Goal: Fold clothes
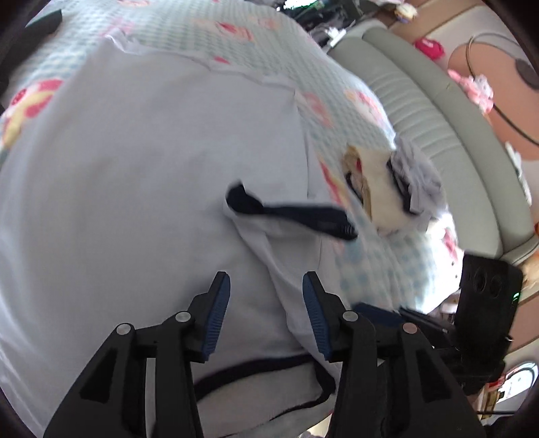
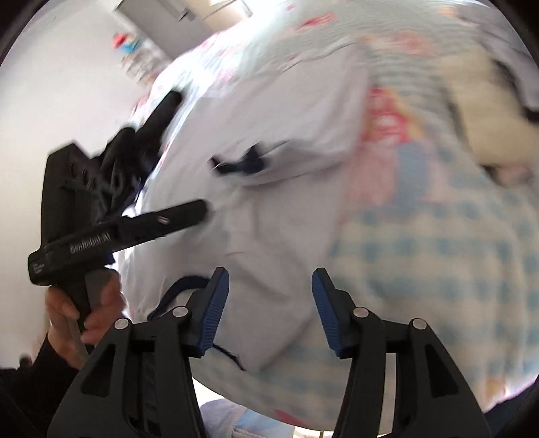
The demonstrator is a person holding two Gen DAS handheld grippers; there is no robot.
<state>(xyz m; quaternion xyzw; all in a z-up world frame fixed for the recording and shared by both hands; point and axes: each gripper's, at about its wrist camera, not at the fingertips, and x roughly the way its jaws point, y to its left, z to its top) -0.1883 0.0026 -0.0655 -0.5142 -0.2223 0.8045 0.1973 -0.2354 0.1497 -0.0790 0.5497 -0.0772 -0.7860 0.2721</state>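
A pale blue garment (image 1: 141, 175) with navy trim (image 1: 303, 215) lies spread over the checked bedspread (image 1: 202, 30). My left gripper (image 1: 266, 286) hovers over its near part, jaws open, only flat fabric beneath them. A navy-edged hem (image 1: 249, 367) runs under the fingers. In the right wrist view the same garment (image 2: 269, 111) is blurred. My right gripper (image 2: 269, 283) stands open above its lower edge, nothing pinched. The left gripper (image 2: 190, 151) shows there at the left, held by a hand (image 2: 97, 310), its fingers (image 2: 188, 212) spread wide on the cloth.
A small pile of cream and grey clothes (image 1: 387, 188) sits on the bedspread to the right, also blurred as the cream pile (image 2: 481, 111). A pale green padded headboard (image 1: 421, 111) borders the bed. The right gripper's black housing (image 1: 485, 289) is at the right edge. A white wall (image 2: 67, 84) lies to the left.
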